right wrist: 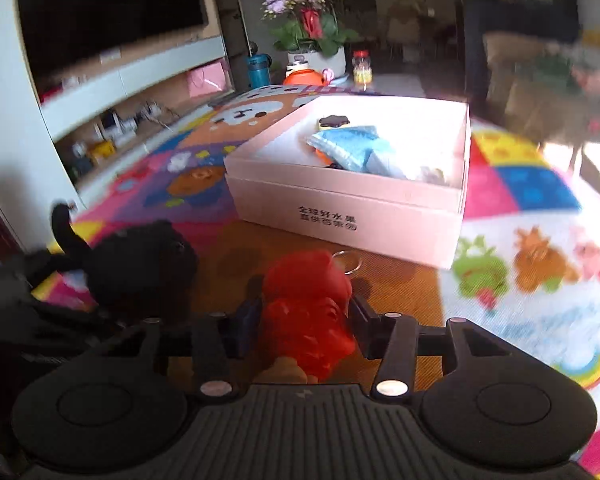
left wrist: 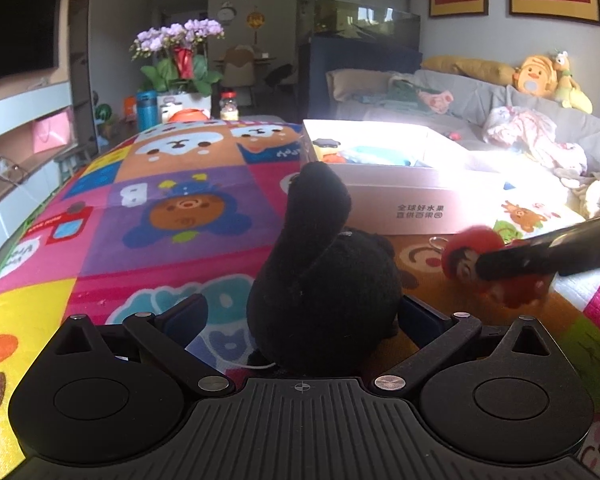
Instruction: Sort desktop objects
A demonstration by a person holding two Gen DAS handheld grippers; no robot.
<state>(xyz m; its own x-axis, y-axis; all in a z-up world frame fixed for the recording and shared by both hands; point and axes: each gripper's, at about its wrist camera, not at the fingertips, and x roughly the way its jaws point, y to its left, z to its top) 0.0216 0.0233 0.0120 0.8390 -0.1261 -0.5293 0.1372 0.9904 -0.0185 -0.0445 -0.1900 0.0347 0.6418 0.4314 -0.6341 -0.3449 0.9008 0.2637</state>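
Left wrist view: a cartoon-patterned play mat (left wrist: 172,200) is spread across the surface of a living room, with a potted purple orchid (left wrist: 178,58) at its far end, a dark television (left wrist: 18,20) on the left wall and a grey sofa (left wrist: 480,100) strewn with cloths on the right. The left gripper (left wrist: 300,316) is seen with its jaws closed on a black plush toy (left wrist: 320,264), which rises upright between them. Just beyond stands an open pink cardboard box (left wrist: 400,200), sunlit and partly filled. To the right, a red-capped figure keychain (left wrist: 484,264) is clamped by the right gripper's dark finger (left wrist: 540,256).

Right wrist view: the right gripper (right wrist: 304,320) is shown with jaws gripping the red figure keychain (right wrist: 308,312), its metal ring (right wrist: 348,262) pointing toward the box (right wrist: 340,208). Only here are the box's contents laid bare: blue packets (right wrist: 352,148) and a small yellow-and-black item (right wrist: 332,122). The black plush (right wrist: 140,260) sits to the left, close beside the keychain. The background at right is blurred.
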